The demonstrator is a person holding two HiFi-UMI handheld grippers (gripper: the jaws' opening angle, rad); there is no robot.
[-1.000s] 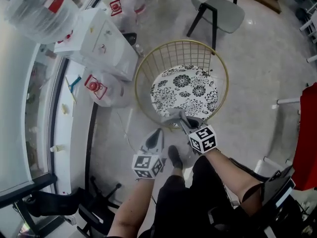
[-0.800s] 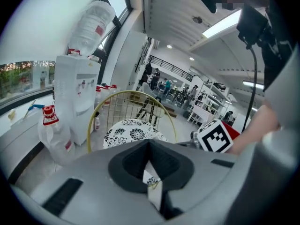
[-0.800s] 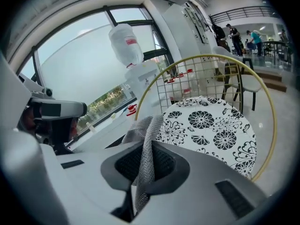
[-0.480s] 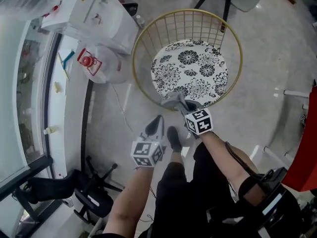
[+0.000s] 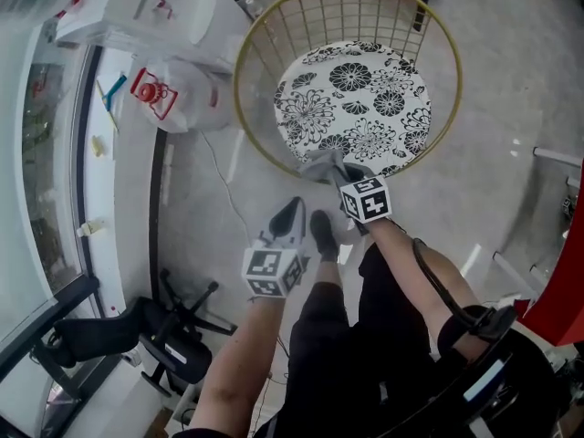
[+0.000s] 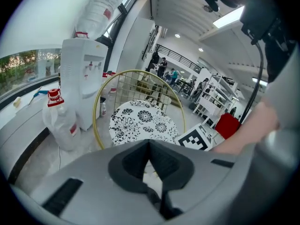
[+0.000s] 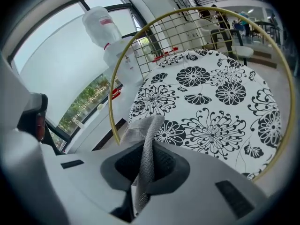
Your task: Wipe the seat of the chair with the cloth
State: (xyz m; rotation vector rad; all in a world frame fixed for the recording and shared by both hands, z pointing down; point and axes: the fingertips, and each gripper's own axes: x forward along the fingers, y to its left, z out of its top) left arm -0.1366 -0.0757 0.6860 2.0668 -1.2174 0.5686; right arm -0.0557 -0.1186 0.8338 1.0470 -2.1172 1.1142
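Note:
The chair has a round white seat with black flowers (image 5: pixel 351 108) inside a gold wire back (image 5: pixel 246 53). My right gripper (image 5: pixel 330 173) is shut on a grey cloth (image 5: pixel 319 164) at the seat's near edge. In the right gripper view the cloth (image 7: pixel 142 130) hangs folded between the jaws of the right gripper (image 7: pixel 149 146), with the seat (image 7: pixel 211 102) just beyond. My left gripper (image 5: pixel 288 215) hovers lower left of the chair over the floor. In the left gripper view the left gripper (image 6: pixel 150 144) is shut with nothing in it, pointing at the seat (image 6: pixel 138 123).
A white water dispenser (image 5: pixel 137 7) and a clear water jug with a red cap (image 5: pixel 169 94) stand left of the chair. A black office-chair base (image 5: pixel 173 336) lies at lower left. A red object (image 5: pixel 558 304) is at the right edge. My shoe (image 5: pixel 322 233) is between the grippers.
The chair has come nearer and sits higher in the head view. The right gripper with the cloth stays at the seat's near edge. The left gripper keeps its place beside it.

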